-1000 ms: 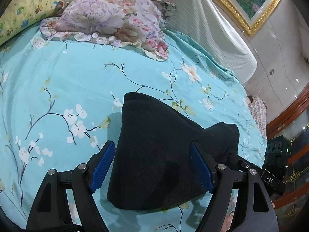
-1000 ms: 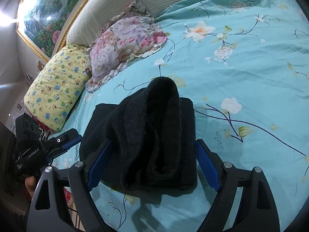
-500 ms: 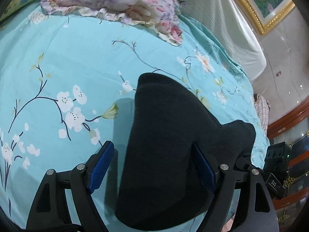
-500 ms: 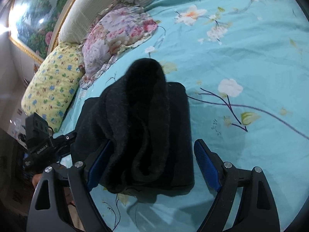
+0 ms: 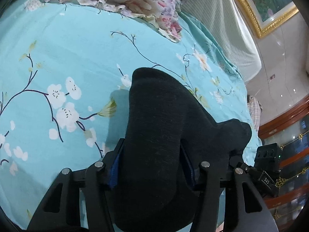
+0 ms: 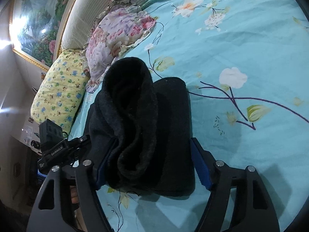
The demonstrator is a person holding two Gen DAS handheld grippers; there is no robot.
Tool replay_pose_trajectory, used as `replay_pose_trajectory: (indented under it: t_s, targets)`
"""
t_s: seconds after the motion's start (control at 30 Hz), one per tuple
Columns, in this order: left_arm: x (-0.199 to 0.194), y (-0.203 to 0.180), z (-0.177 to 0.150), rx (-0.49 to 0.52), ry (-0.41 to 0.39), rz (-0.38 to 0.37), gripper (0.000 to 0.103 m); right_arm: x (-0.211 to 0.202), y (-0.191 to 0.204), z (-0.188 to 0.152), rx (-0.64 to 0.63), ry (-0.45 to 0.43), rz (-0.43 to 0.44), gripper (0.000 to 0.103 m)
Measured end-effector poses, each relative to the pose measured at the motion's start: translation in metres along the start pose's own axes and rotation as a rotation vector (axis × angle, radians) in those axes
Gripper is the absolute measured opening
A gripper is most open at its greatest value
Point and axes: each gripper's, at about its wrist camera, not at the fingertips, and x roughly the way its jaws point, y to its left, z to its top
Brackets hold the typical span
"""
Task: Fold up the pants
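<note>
Both claws are down on the bed [image 5: 58,44] now, each at one side of the bundle of black pants [image 5: 158,135]. From the left wrist camera, the left claw [image 5: 152,166] has the dark knit fabric bulging up right between its fingers; the jaws are closing, and the blue pads [image 5: 115,171] sit tight against the cloth on both sides, so it is clamped on the pants. The bundle rises as a rounded hump ahead of the fingers, with a second lobe sagging off to the right, near the other tool's black body.

Over to the right wrist camera: the right claw [image 6: 152,162] straddles the folded stack, and its jaws are closing too. The left blue pad is tucked against the thick rolled fold, while the right pad [image 6: 200,166] stands just beside the flat edge of the stack; whether it actually touches I cannot tell. The pants lie on the turquoise flowered sheet [image 6: 241,48], a fluffy rolled layer on top of a flatter folded one.

Beyond the bundle sit a pink and lilac floral pillow [image 6: 117,36] and, next to it, a yellow cartoon-print pillow [image 6: 59,89], both up against the striped headboard [image 6: 92,9]. A gold-framed painting [image 5: 270,5] hangs on the wall above
</note>
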Motion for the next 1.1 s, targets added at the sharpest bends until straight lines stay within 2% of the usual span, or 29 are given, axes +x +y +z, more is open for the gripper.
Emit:
replay_pose_trajectory:
  t_s: [0.1,0.17,0.37,0.5,0.73,1.1]
  targets:
    - [-0.003,-0.006,-0.002,0.017,-0.010,0.003,0.045,0.000,0.000,0.000,0.003,0.008,0.015,0.065]
    - [-0.005,-0.011,-0.002,0.026,-0.015,0.003,0.039,-0.001,0.002,-0.001,0.000,0.009,0.032,0.055]
    - [-0.021,-0.024,-0.003,0.044,-0.052,0.018,0.032,-0.008,0.018,0.001,-0.053,-0.008,0.016,0.046]
    - [-0.041,-0.029,-0.003,0.052,-0.084,0.014,0.031,-0.014,0.031,0.004,-0.086,-0.020,0.014,0.044]
    - [-0.080,-0.024,0.002,0.042,-0.162,0.024,0.030,-0.015,0.060,0.012,-0.140,-0.029,0.058,0.043]
    - [-0.113,0.010,0.020,-0.018,-0.244,0.073,0.030,0.024,0.105,0.036,-0.230,0.005,0.116,0.043]
